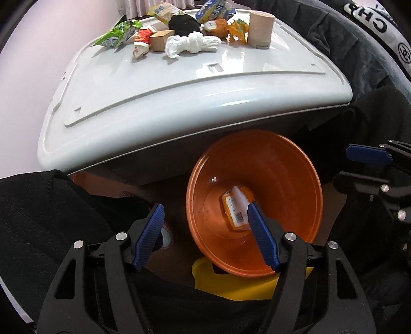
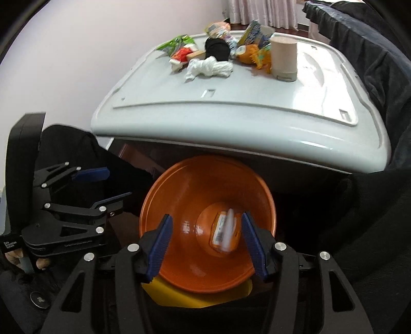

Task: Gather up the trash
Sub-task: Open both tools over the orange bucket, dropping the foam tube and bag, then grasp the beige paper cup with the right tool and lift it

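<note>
An orange bucket (image 1: 257,164) stands below the front edge of a white table (image 1: 154,84); it shows in the right wrist view (image 2: 205,179) too. An orange packet (image 1: 235,208) lies at its bottom, blurred in the right wrist view (image 2: 224,231). A trash pile sits at the table's far side: green wrapper (image 1: 118,34), red-white wrapper (image 1: 142,41), small cardboard box (image 1: 160,39), knotted white tissue (image 1: 192,43), black cloth (image 1: 183,24), orange wrappers (image 1: 221,27), beige cup (image 1: 260,25). My left gripper (image 1: 205,218) is open above the bucket's left rim. My right gripper (image 2: 205,228) is open over the bucket's mouth.
A yellow object (image 1: 231,282) lies under the bucket's near side. Dark fabric (image 1: 372,51) is draped to the right of the table. A pale wall (image 2: 64,51) is on the left. The right gripper's blue pad (image 1: 367,154) shows at the right edge of the left wrist view.
</note>
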{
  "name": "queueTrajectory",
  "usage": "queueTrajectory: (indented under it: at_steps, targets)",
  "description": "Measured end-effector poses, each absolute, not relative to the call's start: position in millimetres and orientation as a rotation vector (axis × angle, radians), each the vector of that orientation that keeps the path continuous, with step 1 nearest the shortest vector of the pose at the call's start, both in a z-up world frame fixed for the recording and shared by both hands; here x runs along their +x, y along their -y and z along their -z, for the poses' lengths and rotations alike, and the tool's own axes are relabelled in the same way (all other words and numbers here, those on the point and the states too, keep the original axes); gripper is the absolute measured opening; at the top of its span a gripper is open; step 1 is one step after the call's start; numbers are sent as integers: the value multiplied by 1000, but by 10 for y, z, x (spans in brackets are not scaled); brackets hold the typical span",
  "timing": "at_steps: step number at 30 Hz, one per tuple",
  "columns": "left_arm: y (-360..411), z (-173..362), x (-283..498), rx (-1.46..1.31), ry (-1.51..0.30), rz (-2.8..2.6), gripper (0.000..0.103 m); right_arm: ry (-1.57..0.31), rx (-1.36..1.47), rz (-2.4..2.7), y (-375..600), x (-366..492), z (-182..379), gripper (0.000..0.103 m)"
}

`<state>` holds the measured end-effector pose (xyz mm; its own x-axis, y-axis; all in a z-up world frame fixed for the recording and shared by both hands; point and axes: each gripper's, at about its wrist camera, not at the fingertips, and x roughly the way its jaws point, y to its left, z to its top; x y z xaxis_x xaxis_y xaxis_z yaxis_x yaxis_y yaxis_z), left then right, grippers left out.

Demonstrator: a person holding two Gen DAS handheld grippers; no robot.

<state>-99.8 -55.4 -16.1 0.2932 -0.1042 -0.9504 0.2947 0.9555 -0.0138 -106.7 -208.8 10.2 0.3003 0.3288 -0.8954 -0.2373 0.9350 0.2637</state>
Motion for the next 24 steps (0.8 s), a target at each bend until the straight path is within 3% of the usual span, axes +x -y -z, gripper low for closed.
queueTrajectory:
  at_steps: [6,8,16,24]
  targets:
    - [416,10,-784,130,-1175,247,66,-1100,103,-304,2271,-608,-287,57]
    - [405,-55,-675,119,-1140,240,67,-1047,103,-249,2341,-318,-337,65]
    - [422,-105,-198,30,-1037,259,70,-1015,146,-70,2648,834,-138,65]
    - [422,68,-141,2,-1045,313,70,-974,127,-20,2595,1183,-17,64]
